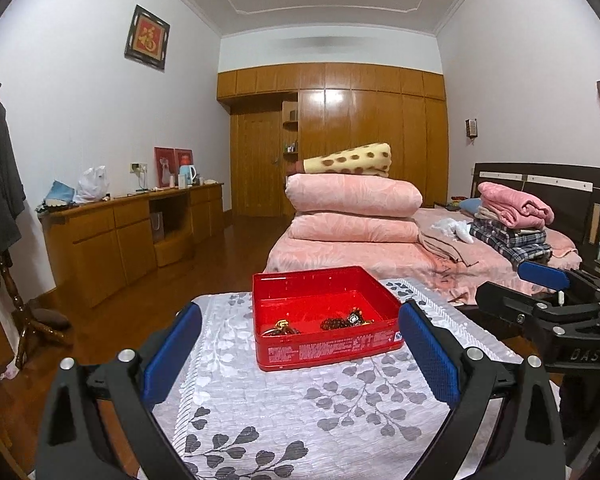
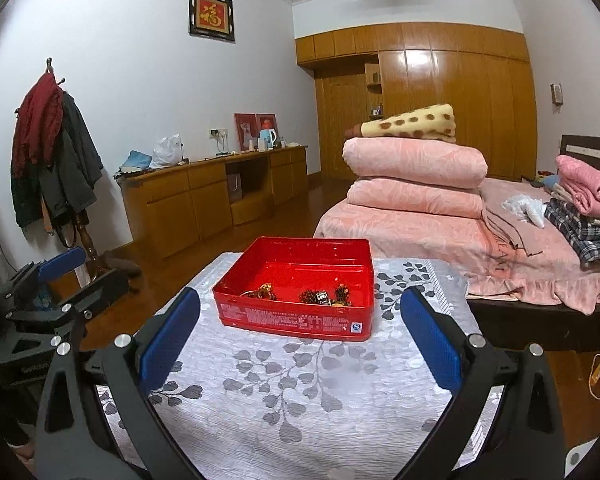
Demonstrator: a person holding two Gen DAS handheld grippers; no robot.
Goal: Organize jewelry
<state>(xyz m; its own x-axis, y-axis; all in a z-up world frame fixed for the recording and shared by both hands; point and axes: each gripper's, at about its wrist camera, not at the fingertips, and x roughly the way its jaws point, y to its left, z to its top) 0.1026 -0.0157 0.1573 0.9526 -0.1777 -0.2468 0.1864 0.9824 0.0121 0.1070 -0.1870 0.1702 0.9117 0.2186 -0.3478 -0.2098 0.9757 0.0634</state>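
Note:
A red tin box (image 1: pixel 324 350) (image 2: pixel 292 322) stands open on a small table with a grey leaf-print cloth (image 1: pixel 300 412) (image 2: pixel 300 392). Inside lie several pieces of jewelry: a gold piece (image 1: pixel 282 326) (image 2: pixel 265 291) at the left and dark beaded pieces (image 1: pixel 346 320) (image 2: pixel 324 297) at the right. My left gripper (image 1: pixel 300 344) hangs open in front of the box, nothing between its blue pads. My right gripper (image 2: pixel 300 328) is likewise open and empty, just short of the box. In the left wrist view the right gripper (image 1: pixel 540 296) shows at the right edge; in the right wrist view the left gripper (image 2: pixel 56 280) shows at the left.
A bed (image 1: pixel 380 252) with stacked pink quilts (image 2: pixel 414 176) lies just behind the table. A wooden cabinet (image 1: pixel 132 232) runs along the left wall. A coat stand (image 2: pixel 56 152) is at the left. A wardrobe (image 2: pixel 440 100) fills the far wall.

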